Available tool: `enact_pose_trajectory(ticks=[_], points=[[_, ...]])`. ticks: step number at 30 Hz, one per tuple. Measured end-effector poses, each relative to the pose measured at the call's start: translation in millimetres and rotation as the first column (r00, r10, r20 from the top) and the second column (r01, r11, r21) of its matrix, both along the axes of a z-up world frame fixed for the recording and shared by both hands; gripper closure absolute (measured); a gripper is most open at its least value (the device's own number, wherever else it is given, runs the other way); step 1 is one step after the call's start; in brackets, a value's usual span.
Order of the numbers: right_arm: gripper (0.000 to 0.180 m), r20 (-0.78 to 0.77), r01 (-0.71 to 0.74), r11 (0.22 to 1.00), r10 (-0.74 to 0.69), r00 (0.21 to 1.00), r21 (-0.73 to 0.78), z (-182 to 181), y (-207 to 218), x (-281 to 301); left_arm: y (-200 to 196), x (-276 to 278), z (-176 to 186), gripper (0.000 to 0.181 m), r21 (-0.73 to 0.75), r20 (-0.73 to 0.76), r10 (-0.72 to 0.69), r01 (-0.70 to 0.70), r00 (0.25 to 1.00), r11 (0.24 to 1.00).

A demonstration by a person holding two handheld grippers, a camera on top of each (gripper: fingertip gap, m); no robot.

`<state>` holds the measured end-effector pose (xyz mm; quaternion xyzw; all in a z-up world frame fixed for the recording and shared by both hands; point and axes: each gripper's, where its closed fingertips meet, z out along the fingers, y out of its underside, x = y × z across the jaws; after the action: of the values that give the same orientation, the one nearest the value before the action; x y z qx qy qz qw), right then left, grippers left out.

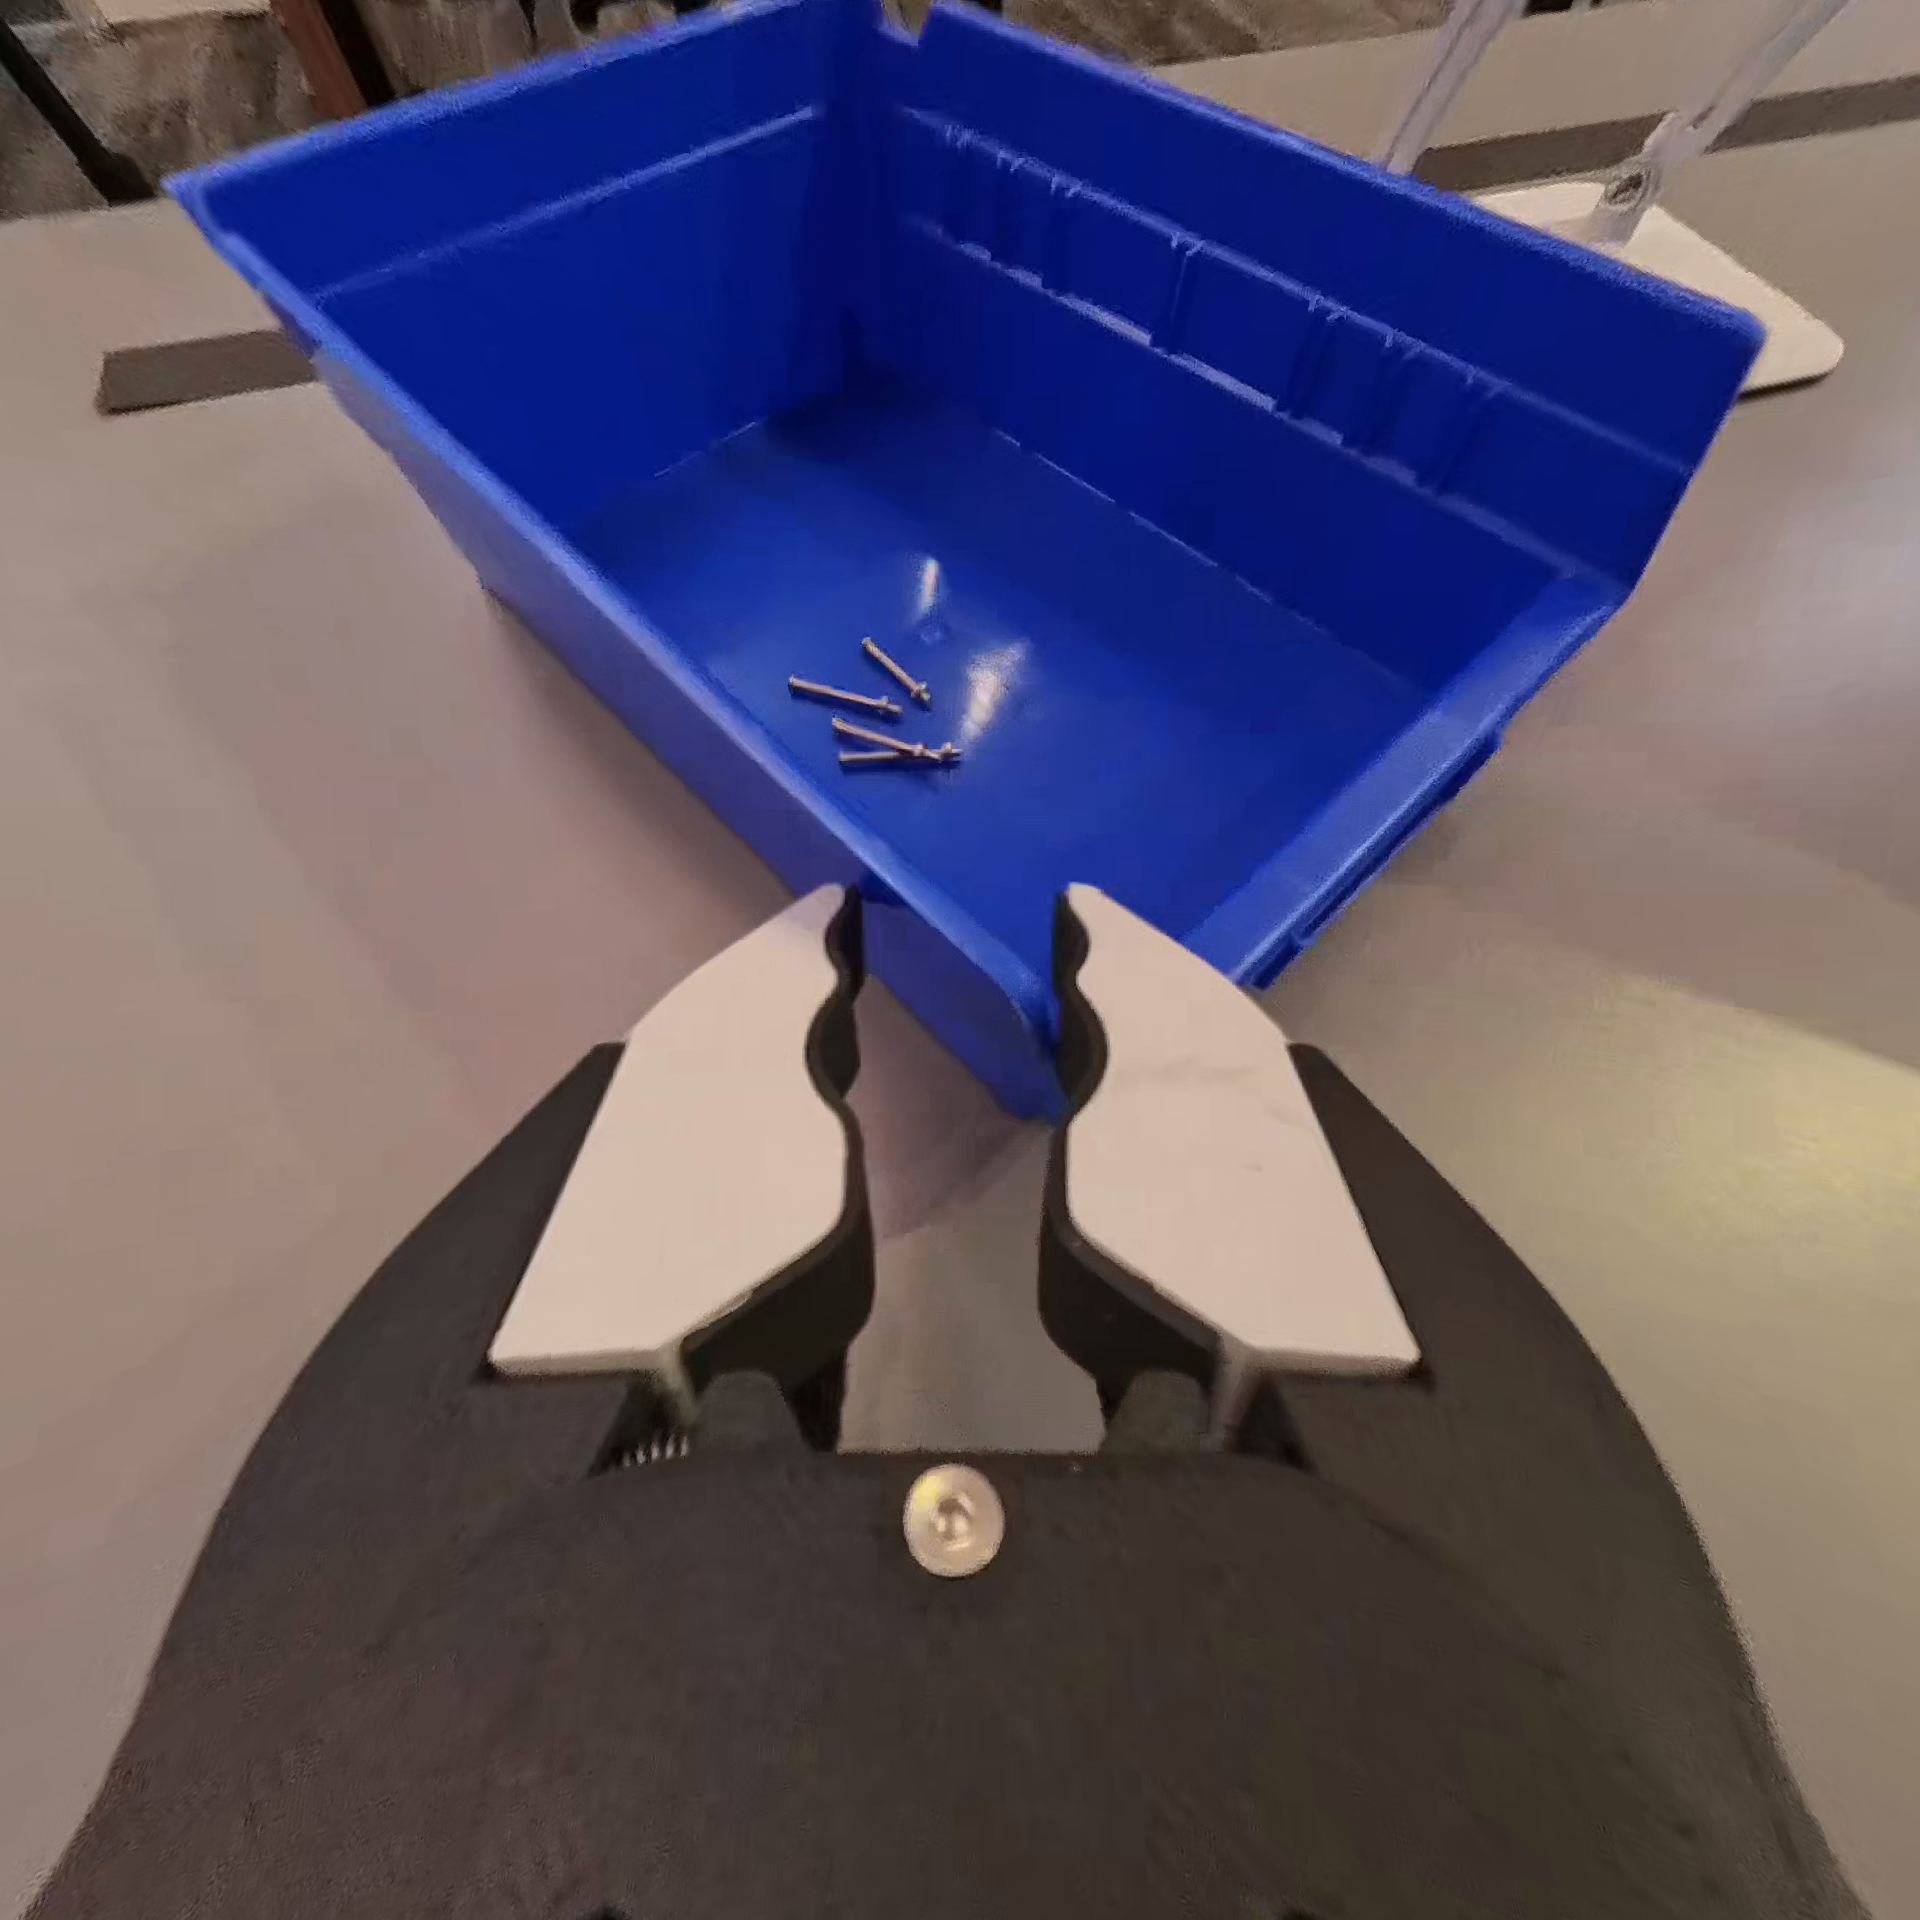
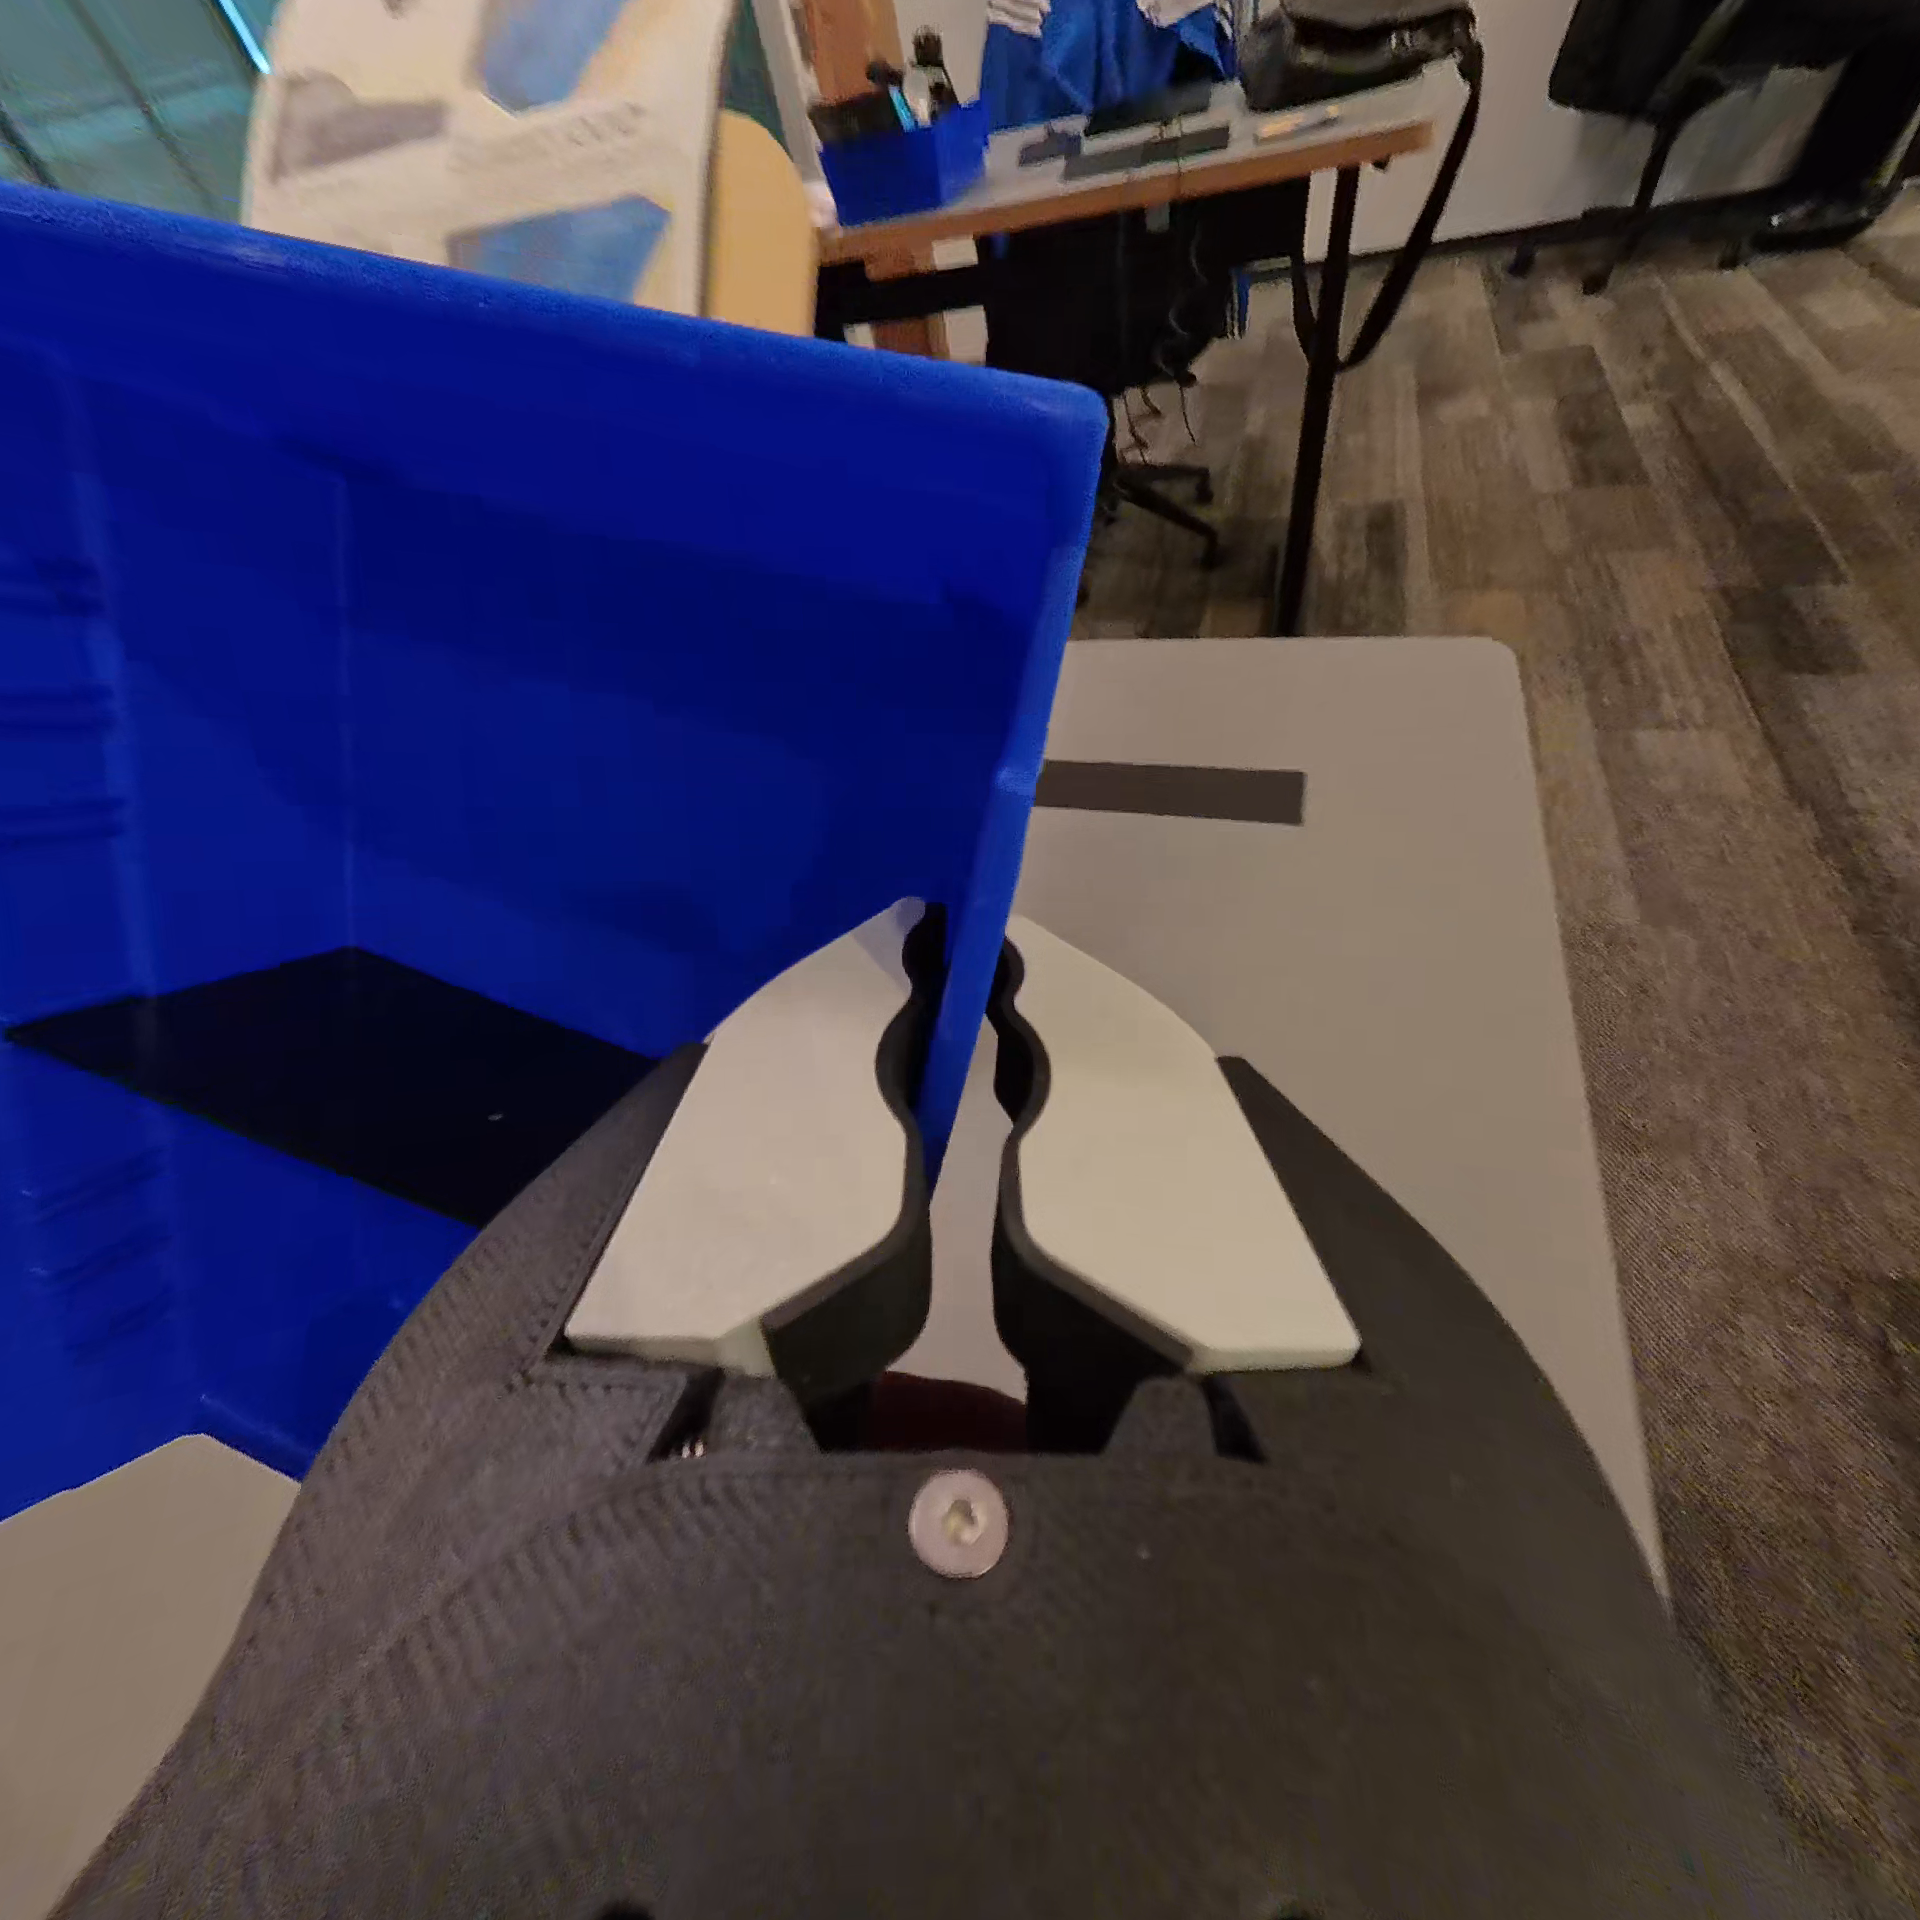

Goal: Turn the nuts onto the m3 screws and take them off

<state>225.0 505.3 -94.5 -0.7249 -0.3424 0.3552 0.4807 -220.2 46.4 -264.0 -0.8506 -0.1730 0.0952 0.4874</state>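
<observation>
A blue plastic bin (image 1: 623,312) stands on a grey table (image 1: 260,831). Several thin metal screws (image 1: 873,712), with small nuts near their ends, lie on the bin floor near its front left. My left gripper (image 1: 956,904) is open and empty, its fingertips on either side of the bin's near corner. In the right wrist view my right gripper (image 2: 961,925) is shut on the edge of the bin's side wall (image 2: 520,623), with the wall pinched between the pads. No screws show in that view.
A white base plate with clear struts (image 1: 1662,281) stands behind the bin at the right. Black tape strips (image 1: 197,374) (image 2: 1174,795) lie on the table. The table's right edge (image 2: 1558,1039) drops to carpet; a cluttered desk (image 2: 1143,177) stands farther off. My right fingertips sit around 65 cm from my left ones.
</observation>
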Motion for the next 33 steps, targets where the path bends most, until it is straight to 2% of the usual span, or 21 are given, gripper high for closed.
enact_pose_trajectory(ticks=[5,8,12,14,20,25,29,33], points=[[0.173,0.118,-0.005,0.997,0.015,0.993,-0.08,-35,41,15,7,-21,-2,0.155,-0.005,-0.007,0.017,-0.017,1.0,1.0],[0.173,0.211,-0.005,0.992,0.032,0.977,-0.128,-59,63,13,2,-46,-2,0.169,-0.04,-0.055,0.063,-0.065,0.996,0.997],[0.173,0.325,0.007,0.98,0.059,0.944,-0.199,-90,92,1,-6,-70,-2,0.178,0.002,0.006,0.109,-0.109,0.994,0.994],[0.173,0.37,-0.007,0.97,0.1,0.924,-0.243,-101,101,-8,-5,-71,-1,0.179,0.038,0.059,0.103,-0.106,0.993,0.994],[0.173,0.541,0.011,0.944,0.179,0.822,-0.33,-136,134,-32,-13,-87,-1,0.179,0.056,0.064,0.185,-0.189,0.981,0.98],[0.173,0.605,0.028,0.917,0.24,0.759,-0.398,-161,155,-54,-31,-112,1,0.179,0.048,0.057,0.301,-0.304,0.952,0.952],[0.173,0.639,0.053,0.893,0.278,0.717,-0.448,-181,167,-61,-34,-117,-2,0.179,0.048,0.055,0.331,-0.333,0.942,0.942],[0.174,0.639,0.067,0.891,0.267,0.722,-0.448,-184,180,-64,-33,-115,-2,0.179,0.058,0.06,0.338,-0.341,0.939,0.938]])
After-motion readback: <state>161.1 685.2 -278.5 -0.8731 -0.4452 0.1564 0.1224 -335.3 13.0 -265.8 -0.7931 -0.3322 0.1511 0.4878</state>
